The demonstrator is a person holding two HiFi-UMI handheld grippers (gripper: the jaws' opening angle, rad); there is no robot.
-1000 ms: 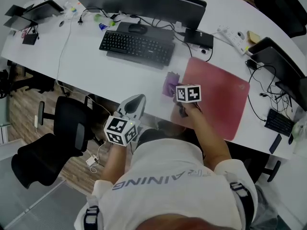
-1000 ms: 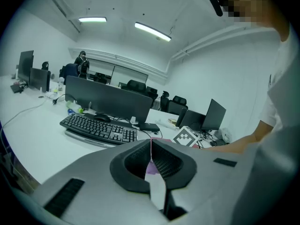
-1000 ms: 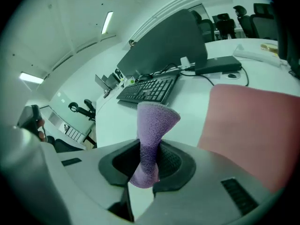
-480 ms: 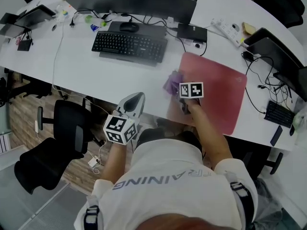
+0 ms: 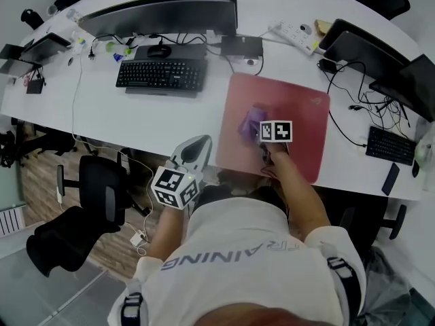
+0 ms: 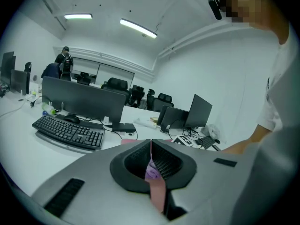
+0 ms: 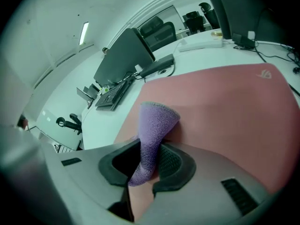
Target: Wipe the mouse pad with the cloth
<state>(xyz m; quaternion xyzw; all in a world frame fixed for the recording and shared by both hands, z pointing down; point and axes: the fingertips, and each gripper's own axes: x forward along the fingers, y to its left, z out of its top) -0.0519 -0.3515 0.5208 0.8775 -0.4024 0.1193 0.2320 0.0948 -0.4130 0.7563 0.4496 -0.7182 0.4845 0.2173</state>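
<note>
We see our right gripper clamped narrowly on the purple cloth. A fold is pinched between its jaws and the free end rests on the red mouse pad. In the head view the cloth lies left of the pad's middle. Our left gripper has its jaws pressed together on nothing, held off the near edge of the white desk.

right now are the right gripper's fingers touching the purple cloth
Touching. The right gripper view shows the right gripper pinching the purple fuzzy cloth between its fingers, with the free end sticking out over the red mouse pad.
</note>
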